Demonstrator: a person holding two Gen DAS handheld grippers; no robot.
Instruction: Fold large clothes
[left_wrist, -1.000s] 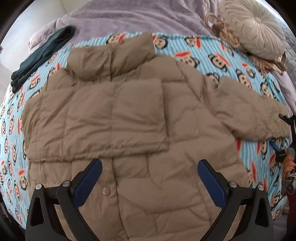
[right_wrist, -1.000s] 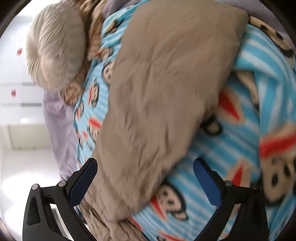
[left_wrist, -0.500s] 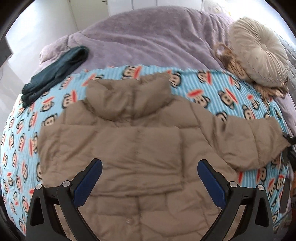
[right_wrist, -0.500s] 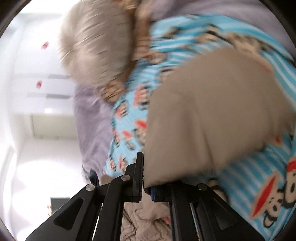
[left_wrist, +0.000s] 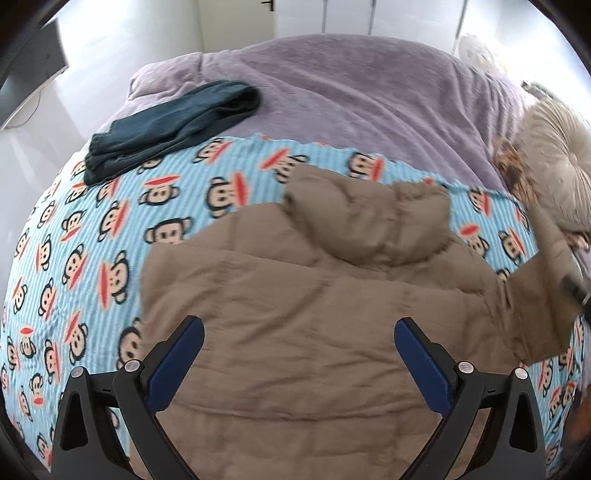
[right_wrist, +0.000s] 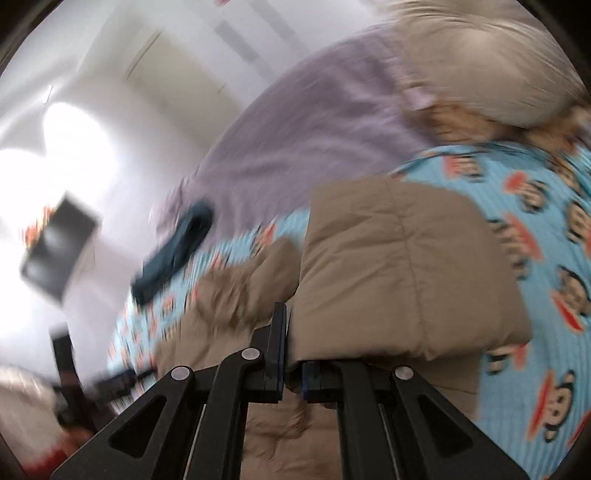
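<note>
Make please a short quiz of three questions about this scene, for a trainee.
1. True or false: the left gripper holds the jacket.
2. What does the right gripper pinch? A) cushion B) sleeve C) dark garment
3. What does the jacket lie on?

Key:
1. False; its jaws are wide open above the jacket.
2. B, the sleeve.
3. The monkey-print blanket.

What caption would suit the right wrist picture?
Right gripper shut on a sleeve of the tan quilted puffer jacket, lifted above the blue monkey-print blanket.
</note>
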